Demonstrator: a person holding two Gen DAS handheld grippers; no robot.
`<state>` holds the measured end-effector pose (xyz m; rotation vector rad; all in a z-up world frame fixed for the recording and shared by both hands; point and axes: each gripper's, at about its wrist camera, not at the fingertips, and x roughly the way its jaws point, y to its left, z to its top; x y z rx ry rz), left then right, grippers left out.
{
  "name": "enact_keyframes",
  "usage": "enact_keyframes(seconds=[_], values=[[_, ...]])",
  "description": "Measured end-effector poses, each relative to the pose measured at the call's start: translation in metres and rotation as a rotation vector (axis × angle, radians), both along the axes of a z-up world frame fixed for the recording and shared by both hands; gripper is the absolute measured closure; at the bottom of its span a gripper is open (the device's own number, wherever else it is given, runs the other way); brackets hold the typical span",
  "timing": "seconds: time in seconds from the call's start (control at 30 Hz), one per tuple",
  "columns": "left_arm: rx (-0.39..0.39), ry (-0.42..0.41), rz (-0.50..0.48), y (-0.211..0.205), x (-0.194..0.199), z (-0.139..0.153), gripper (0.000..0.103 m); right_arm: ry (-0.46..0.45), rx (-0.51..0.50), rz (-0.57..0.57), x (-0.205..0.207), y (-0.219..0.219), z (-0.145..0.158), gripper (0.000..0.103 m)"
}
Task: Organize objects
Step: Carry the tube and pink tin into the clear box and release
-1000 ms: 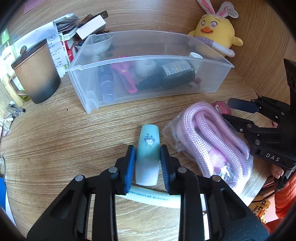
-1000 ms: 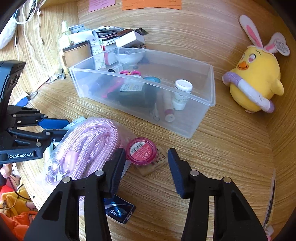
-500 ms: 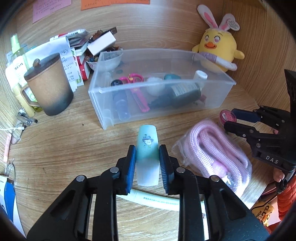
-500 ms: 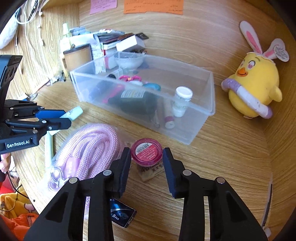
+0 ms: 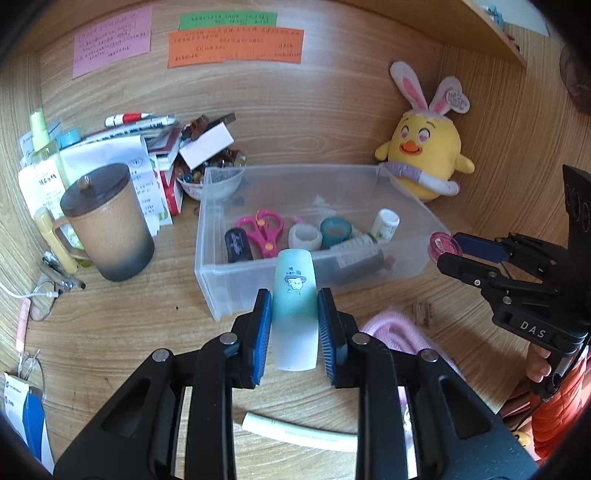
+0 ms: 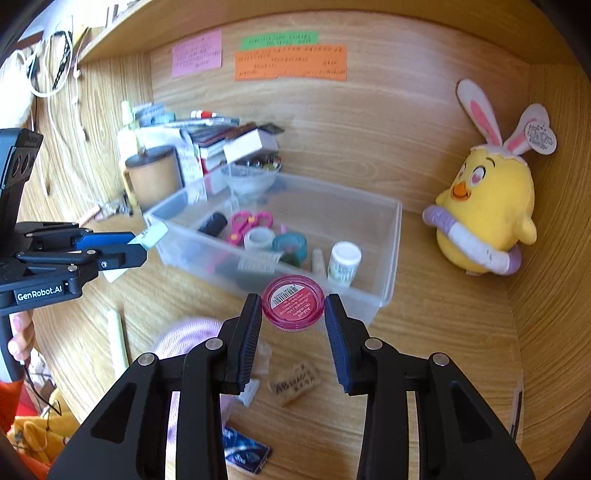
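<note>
Left wrist view: a wood-grain tabletop (image 5: 110,325) runs back to a wood-panelled wall carrying a pink note (image 5: 112,40), a green note (image 5: 228,20) and an orange note (image 5: 235,48). At ten o'clock a brown lidded mug (image 5: 107,221) stands before a heap of papers and boxes. A clear plastic bin (image 5: 221,288) sits at centre, with pink scissors (image 5: 262,232) and tape rolls inside; a yellow plush chick (image 5: 424,147) leans at two o'clock. The left claw (image 5: 294,325) is clamped on a mint-green tube (image 5: 294,295), held above the tabletop just before the bin's near wall. A white tube (image 5: 299,432) lies at six o'clock. At three o'clock the right claw (image 5: 445,249) grips a pink jar (image 5: 439,243).

Right wrist view: the same wall, notes and a shelf edge above. The right claw (image 6: 293,325), whose jaws have just been closing, pinches the pink jar (image 6: 293,304) by its sides, lifted before the bin's (image 6: 388,266) near corner. A pink rope bundle (image 6: 184,339) lies at seven o'clock on the tabletop (image 6: 424,369). The left claw (image 6: 142,245) enters at nine o'clock, holding the tube (image 6: 153,234).
</note>
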<state>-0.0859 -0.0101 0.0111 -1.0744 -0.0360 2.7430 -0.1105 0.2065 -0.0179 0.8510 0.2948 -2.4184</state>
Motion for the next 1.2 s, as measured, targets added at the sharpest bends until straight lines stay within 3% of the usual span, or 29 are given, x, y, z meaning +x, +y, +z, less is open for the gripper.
enact_keyframes(seconds=[0.2, 0.37, 0.87, 1.2], values=[[0.018, 0.033, 0.008, -0.004, -0.015, 0.013, 0.078, 0.016, -0.039, -0.018, -0.012, -0.002, 0.014, 0.071], [0.041, 0.004, 0.004, -0.009, -0.036, 0.012, 0.078, 0.014, -0.054, -0.037, -0.027, -0.004, 0.018, 0.071], [0.088, -0.120, 0.020, -0.017, -0.085, -0.019, 0.078, -0.085, -0.026, -0.006, -0.069, -0.039, -0.006, 0.071], [0.071, -0.110, 0.006, -0.015, -0.083, -0.017, 0.078, -0.119, -0.001, -0.008, -0.082, -0.052, -0.016, 0.071]])
